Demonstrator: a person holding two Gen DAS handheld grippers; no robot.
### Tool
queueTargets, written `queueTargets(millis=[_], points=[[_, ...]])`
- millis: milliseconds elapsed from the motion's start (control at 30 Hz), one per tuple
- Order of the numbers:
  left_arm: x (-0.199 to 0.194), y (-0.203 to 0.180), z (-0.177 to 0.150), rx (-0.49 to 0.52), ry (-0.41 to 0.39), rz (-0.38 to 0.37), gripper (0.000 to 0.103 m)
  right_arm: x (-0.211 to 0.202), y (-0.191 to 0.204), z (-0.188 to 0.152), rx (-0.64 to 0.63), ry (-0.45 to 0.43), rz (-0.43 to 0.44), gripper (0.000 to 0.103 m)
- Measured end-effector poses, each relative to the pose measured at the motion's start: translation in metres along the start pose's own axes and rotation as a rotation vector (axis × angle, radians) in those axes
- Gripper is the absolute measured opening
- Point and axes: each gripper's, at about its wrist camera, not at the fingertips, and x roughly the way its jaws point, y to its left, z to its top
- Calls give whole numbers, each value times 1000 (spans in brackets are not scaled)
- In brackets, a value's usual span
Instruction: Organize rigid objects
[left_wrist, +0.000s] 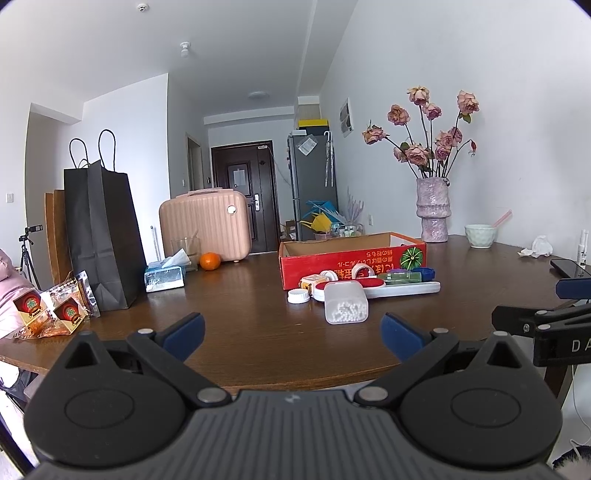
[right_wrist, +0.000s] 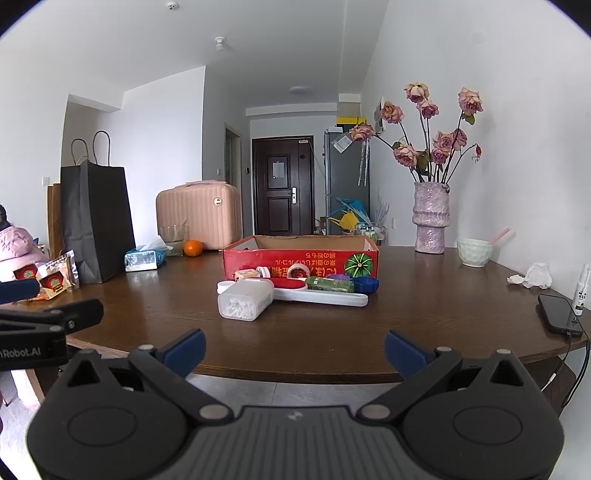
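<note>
Small rigid items (right_wrist: 295, 288) heaped against red cardboard box (right_wrist: 301, 256) mid-table (left_wrist: 258, 332); white pill container (left_wrist: 346, 302) foremost. Left gripper (left_wrist: 291, 334), right gripper (right_wrist: 293, 349): both spread wide, empty, well short. Vase (right_wrist: 430, 218), black bag (left_wrist: 103, 236) aside.

Table layout: a cluster of small items before an open box

The cardboard box (right_wrist: 301, 254) sits mid-table (right_wrist: 332, 332), with the pellet container (right_wrist: 243, 301) nearest the table's front edge and, just beside it, a loose cap (right_wrist: 226, 287) on its left and a long flat tray (right_wrist: 328, 297) reaching right. A bottle (right_wrist: 330, 284) lies between tray and box. Left of the box stand a tissue pack (right_wrist: 144, 257), a glass (right_wrist: 173, 238) and an orange (right_wrist: 193, 248), with a suitcase (right_wrist: 197, 218) behind them and a paper bag (right_wrist: 98, 218) further left. Right of the box, a vase (right_wrist: 430, 218) stands against the wall, a bowl (right_wrist: 475, 252) beside it, and a phone (right_wrist: 559, 314) lies at the table's right edge.
</note>
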Motion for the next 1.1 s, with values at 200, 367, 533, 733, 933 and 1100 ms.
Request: queueTargets(millis=[200,367,533,733,933,1100], points=[[0,0,0,0,2,-1,103,1,0,-1,-7,0,0,103],[1,0,0,-2,7,-2,103,1,0,-1,-15,-7,-4,103],[12,1,2,16,-12,-27,103,6,-5,0,3,-40,-12,103],[52,2,3,49,-5,29,103,38,-28,3,43,-81,-92,103],[95,6,5,-4,59,40,103,71,-37,10,12,-41,-124,103],[139,6,7,-51,152,-41,103,110,-50,25,38,-10,-75,103]])
